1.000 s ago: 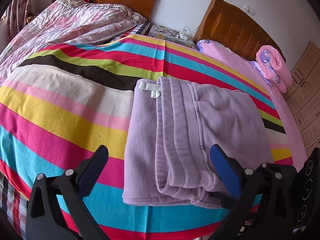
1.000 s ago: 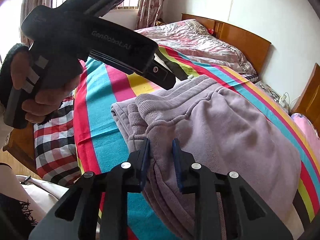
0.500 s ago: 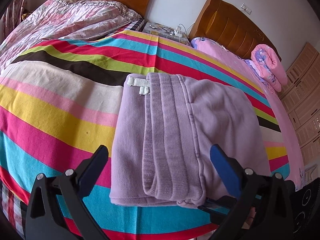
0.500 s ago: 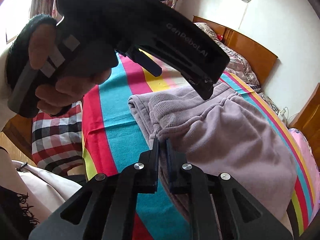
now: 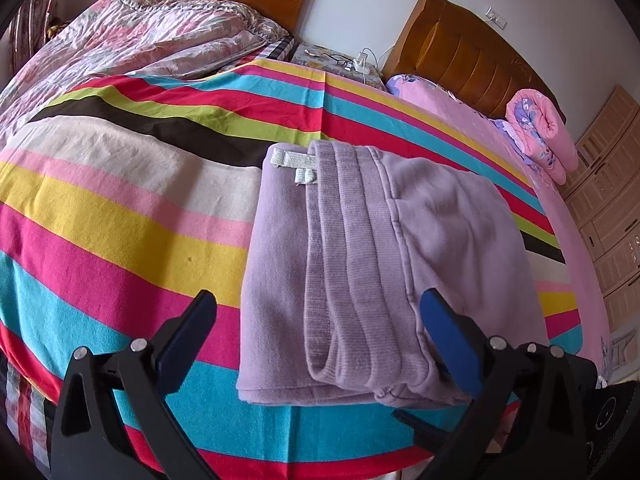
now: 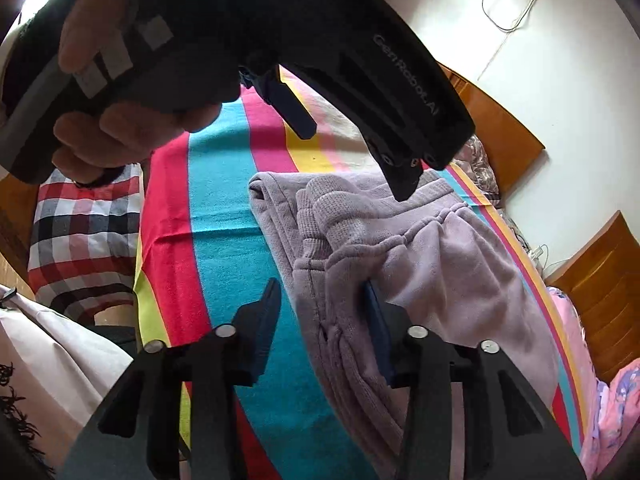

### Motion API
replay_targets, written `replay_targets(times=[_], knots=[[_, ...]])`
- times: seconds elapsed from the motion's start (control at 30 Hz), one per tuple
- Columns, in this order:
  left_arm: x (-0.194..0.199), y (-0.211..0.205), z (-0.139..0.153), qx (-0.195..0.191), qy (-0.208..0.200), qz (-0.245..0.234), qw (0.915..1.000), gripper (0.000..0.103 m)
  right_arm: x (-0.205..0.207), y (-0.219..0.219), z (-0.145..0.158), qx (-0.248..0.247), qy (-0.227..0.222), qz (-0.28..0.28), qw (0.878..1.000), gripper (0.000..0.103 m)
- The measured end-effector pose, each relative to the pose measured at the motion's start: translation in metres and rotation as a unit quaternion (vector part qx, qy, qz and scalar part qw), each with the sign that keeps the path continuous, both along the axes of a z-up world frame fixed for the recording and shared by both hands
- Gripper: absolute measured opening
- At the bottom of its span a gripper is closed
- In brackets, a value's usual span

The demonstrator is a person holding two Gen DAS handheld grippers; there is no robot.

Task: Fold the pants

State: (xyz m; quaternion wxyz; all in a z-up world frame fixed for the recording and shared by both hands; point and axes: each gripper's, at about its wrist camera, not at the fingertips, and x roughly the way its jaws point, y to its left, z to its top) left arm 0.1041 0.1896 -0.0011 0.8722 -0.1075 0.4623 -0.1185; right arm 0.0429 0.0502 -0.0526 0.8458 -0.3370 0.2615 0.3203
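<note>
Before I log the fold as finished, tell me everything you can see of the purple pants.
The purple pants are soft lilac fleece, folded into a compact stack on the striped blanket. The ribbed waistband lies doubled on top, and a white tag shows at the far corner. Both the left gripper and right gripper are open around the near edge, neither pinching it.

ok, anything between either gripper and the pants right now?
Nothing visible. The left gripper is open right above the folded purple pants, and the right gripper has its open jaws straddling the pants' near edge. Only the striped bedspread lies around them.
</note>
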Motion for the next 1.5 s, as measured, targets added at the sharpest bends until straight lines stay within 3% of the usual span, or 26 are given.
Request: replay_targets(times=[0.17, 0.37, 0.57, 0.63, 0.7, 0.77, 0.83, 1.0, 1.07, 1.13, 1.23, 1.3, 1.4, 1.5], knots=[[-0.003, 0.007, 0.003, -0.017, 0.004, -0.001, 0.9998, 0.102, -0.005, -0.011, 0.019, 0.035, -0.016, 0.003, 0.999, 0.014], [0.006, 0.004, 0.008, -0.102, 0.045, -0.039, 0.9930, 0.102, -0.008, -0.018, 0.041, 0.062, -0.029, -0.003, 0.998, 0.012], [0.034, -0.030, -0.007, -0.109, 0.114, -0.088, 0.9836, 0.102, -0.010, -0.023, 0.050, 0.069, -0.037, -0.007, 0.997, 0.009], [0.047, -0.038, -0.018, -0.083, 0.136, -0.065, 0.9851, 0.101, -0.007, -0.022, 0.045, 0.067, -0.024, -0.011, 0.997, 0.010], [0.051, -0.035, -0.018, -0.085, 0.130, -0.045, 0.9868, 0.100, -0.005, -0.021, 0.037, 0.058, -0.002, -0.008, 0.998, 0.010], [0.048, -0.027, -0.015, -0.099, 0.122, -0.038, 0.9869, 0.100, -0.009, -0.018, 0.030, 0.052, 0.002, 0.001, 0.999, 0.020], [0.043, -0.018, -0.010, -0.083, 0.110, -0.025, 0.9901, 0.101, -0.011, -0.017, 0.023, 0.048, 0.007, 0.009, 0.999, 0.056], [0.032, 0.001, -0.009, -0.080, 0.102, -0.012, 0.9915, 0.101, -0.013, -0.006, 0.001, 0.009, -0.004, 0.013, 1.000, 0.056], [0.031, 0.004, -0.012, -0.082, 0.102, -0.011, 0.9913, 0.101, -0.015, 0.000, -0.007, -0.015, -0.026, 0.016, 0.999, 0.055], [0.029, 0.004, -0.014, -0.083, 0.102, -0.014, 0.9912, 0.101, -0.013, 0.002, -0.013, -0.039, -0.052, 0.006, 0.998, 0.033], [0.025, 0.003, -0.016, -0.088, 0.101, -0.021, 0.9907, 0.101, -0.011, -0.007, -0.004, -0.027, -0.078, 0.000, 0.997, 0.015], [0.022, 0.002, -0.015, -0.093, 0.101, -0.027, 0.9901, 0.101, -0.014, -0.013, 0.012, -0.007, -0.091, -0.007, 0.996, 0.015], [0.025, 0.003, -0.012, -0.130, 0.106, -0.038, 0.9851, 0.101, -0.018, -0.019, 0.028, 0.006, -0.103, -0.010, 0.995, 0.015], [0.035, -0.009, -0.008, -0.117, 0.110, -0.048, 0.9859, 0.102, -0.022, -0.021, 0.032, 0.006, -0.110, -0.010, 0.994, 0.014]])
